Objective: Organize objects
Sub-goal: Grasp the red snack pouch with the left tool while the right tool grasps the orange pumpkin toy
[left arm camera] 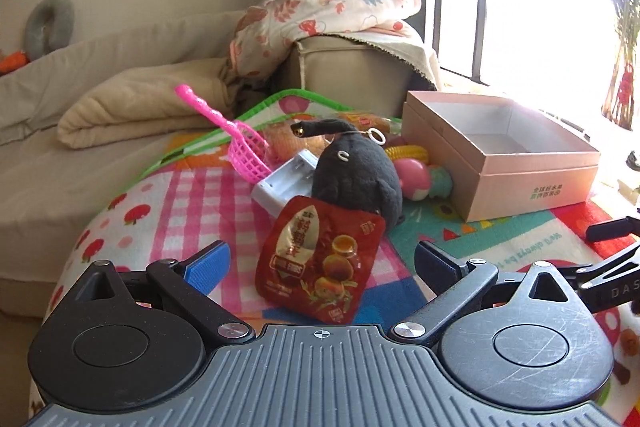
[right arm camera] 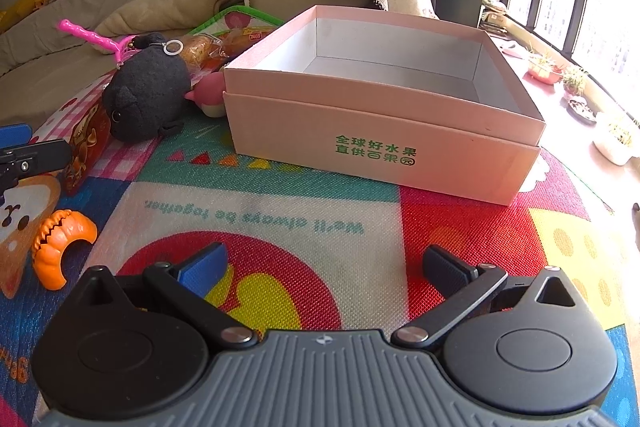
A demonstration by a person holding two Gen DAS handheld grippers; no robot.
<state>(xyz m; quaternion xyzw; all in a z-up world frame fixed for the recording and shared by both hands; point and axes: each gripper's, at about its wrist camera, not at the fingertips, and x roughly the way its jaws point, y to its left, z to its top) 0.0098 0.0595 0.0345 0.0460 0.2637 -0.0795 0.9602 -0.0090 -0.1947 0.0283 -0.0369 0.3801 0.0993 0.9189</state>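
The red snack packet (left arm camera: 322,259) lies on the play mat (right arm camera: 280,211), its long axis tilted slightly off the line of approach, propped against the black plush toy (left arm camera: 356,175) and directly ahead of the left claw (left arm camera: 322,263), between its spread, empty fingers. The right claw (right arm camera: 324,267), likewise spread and empty, faces the empty pink box (right arm camera: 384,131), farther from the packet, so the left hand is judged better placed to take it
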